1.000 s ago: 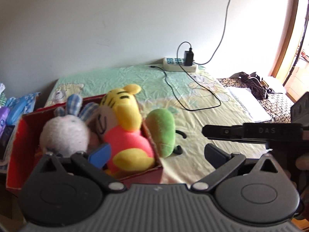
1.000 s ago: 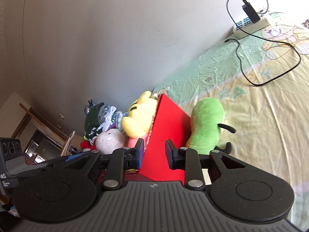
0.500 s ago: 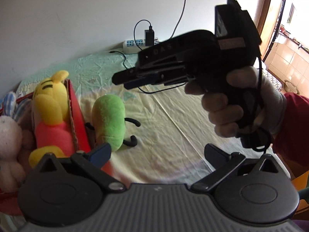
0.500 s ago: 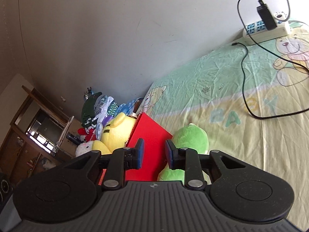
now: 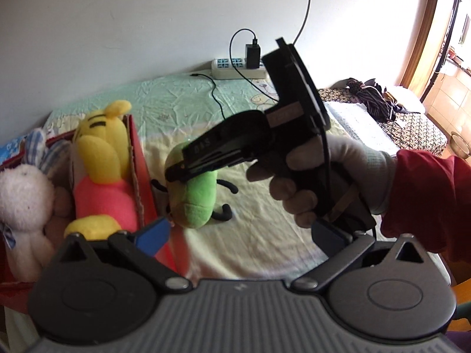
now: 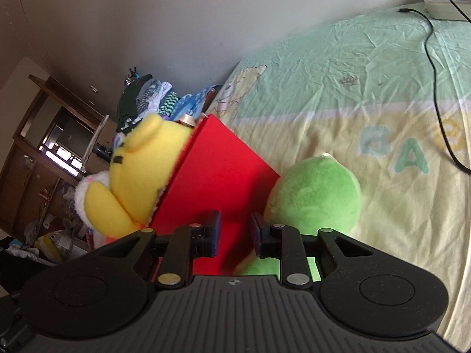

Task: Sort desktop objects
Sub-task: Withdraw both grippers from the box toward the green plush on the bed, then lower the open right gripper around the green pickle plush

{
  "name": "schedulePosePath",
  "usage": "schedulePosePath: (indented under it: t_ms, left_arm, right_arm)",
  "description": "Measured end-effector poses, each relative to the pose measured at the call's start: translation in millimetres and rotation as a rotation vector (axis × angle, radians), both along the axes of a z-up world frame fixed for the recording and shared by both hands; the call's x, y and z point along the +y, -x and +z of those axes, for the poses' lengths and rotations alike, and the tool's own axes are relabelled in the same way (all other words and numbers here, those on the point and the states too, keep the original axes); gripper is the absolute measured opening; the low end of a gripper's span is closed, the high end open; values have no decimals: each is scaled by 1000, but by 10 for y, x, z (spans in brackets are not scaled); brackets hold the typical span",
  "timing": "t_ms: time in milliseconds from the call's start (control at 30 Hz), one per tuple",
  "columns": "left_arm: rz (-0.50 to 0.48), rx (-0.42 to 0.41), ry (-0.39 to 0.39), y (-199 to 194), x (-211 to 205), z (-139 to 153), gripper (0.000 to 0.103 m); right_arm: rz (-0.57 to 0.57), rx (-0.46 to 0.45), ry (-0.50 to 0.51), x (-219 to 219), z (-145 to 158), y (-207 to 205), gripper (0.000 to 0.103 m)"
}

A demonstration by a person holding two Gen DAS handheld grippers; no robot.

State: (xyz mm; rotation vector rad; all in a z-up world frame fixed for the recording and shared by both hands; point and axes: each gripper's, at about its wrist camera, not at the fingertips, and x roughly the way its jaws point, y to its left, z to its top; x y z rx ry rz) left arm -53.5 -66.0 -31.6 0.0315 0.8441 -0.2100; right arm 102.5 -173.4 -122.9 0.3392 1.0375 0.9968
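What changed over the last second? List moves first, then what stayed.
The right tool swung up, then down over the green plush; jaws narrowly apart throughout, holding nothing. Left tool panned right, staying open. Green plush stayed beside the red box, other toys inside.

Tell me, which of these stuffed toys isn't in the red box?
The green plush. It lies on the bedsheet just outside the red box, while the yellow tiger and white bunny sit inside it.
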Motion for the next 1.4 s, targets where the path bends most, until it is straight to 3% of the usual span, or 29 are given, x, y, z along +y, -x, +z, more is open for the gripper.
schedulePosePath:
  t_ms: [100,267,300,367,433,500,567,700,800,933,1000,1133,1200,1233,1300,1400]
  left_arm:
    - [-9,5,9,-73,-23,-11,102]
    - [-51,20,46,-261,-95,-23,102]
    - [-58,21,54,-312,-114,-32,102]
    - [-68,16,58,-432,-187,-73,102]
    - [-50,14,39,-594,-255,-158,102]
    - [6,51,3,-808,-323,-302,102]
    - [37,100,23,-962,-328,-442,98]
    - [6,130,100,-916,-345,-510,96]
    - [-12,121,86,-769,-375,-484,98]
    - [-43,106,46,-626,-389,-443,100]
    - [-37,101,37,-596,-376,-432,100]
    - [-11,97,26,-556,-323,-428,100]
    - [-5,97,27,-542,-309,-423,100]
    - [4,90,19,-532,-306,-413,102]
    - [13,74,18,-512,-280,-383,102]
    - [9,74,36,-504,-269,-353,102]
  right_arm:
    - [-58,33,-19,-349,-32,-17,0]
    - [-181,81,19,-999,-137,21,0]
    - [-212,77,67,-1076,-172,36,17]
    - [-270,81,127,-1264,-292,58,16]
    - [-327,125,63,-1480,-332,90,16]
    - [-385,119,-12,-1680,-270,143,16]
    - [-399,103,-55,-1754,-162,158,17]
    - [-345,73,-110,-1656,60,129,19]
    - [-265,75,-117,-1419,98,36,27]
    - [-171,79,-77,-1067,18,-50,31]
    - [-137,86,-60,-889,-63,-105,46]
    - [-85,116,-39,-582,-237,-165,49]
    - [-72,136,-59,-478,-306,-192,56]
    - [-72,148,-71,-447,-327,-198,56]
    - [-69,164,-112,-437,-320,-199,44]
    - [-72,165,-124,-498,-283,-161,38]
